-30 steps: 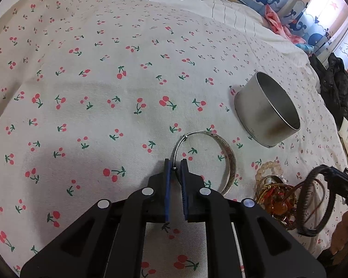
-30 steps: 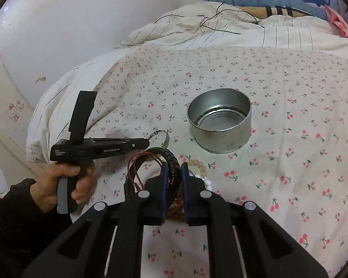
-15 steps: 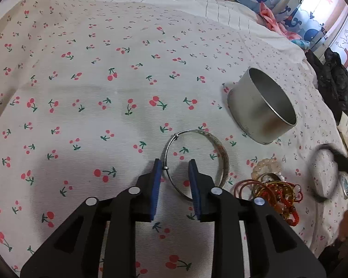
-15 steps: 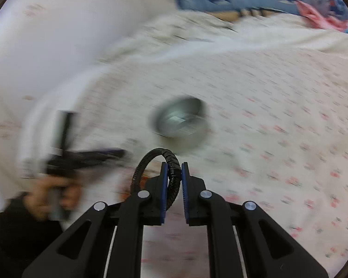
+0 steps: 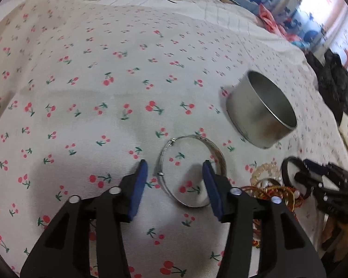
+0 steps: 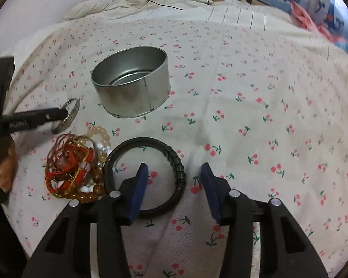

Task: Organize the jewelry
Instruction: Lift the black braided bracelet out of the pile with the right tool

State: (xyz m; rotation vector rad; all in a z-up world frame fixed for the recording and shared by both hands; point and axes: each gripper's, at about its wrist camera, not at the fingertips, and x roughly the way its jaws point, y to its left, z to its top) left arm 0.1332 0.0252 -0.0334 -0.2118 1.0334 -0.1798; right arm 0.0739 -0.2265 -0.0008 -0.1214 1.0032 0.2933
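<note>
the left tongs are spread wide apart and hold nothing. the silver bangle lies flat on the cherry-print bedsheet between their blue pads, and whether a pad touches it is hard to tell. in the right wrist view the same bangle sits just at the tip of the left tongs, which come in from the left edge in a hand.

the right tongs are also wide open and empty. the black bracelet lies flat on the sheet under them — its left pad sits over the inside of the ring, its right pad outside it, with the ribbed side of the bracelet in the gap between.

just left of the black bracelet and touching it is a tangled pile of jewelry — red cord, amber beads, white pearls and a pale bead bracelet. the round metal tin stands upright and open on the sheet beyond the pile, near the bangle, and nothing shows inside it. in the left wrist view the tin stands to the right of the bangle, apart from it.
</note>
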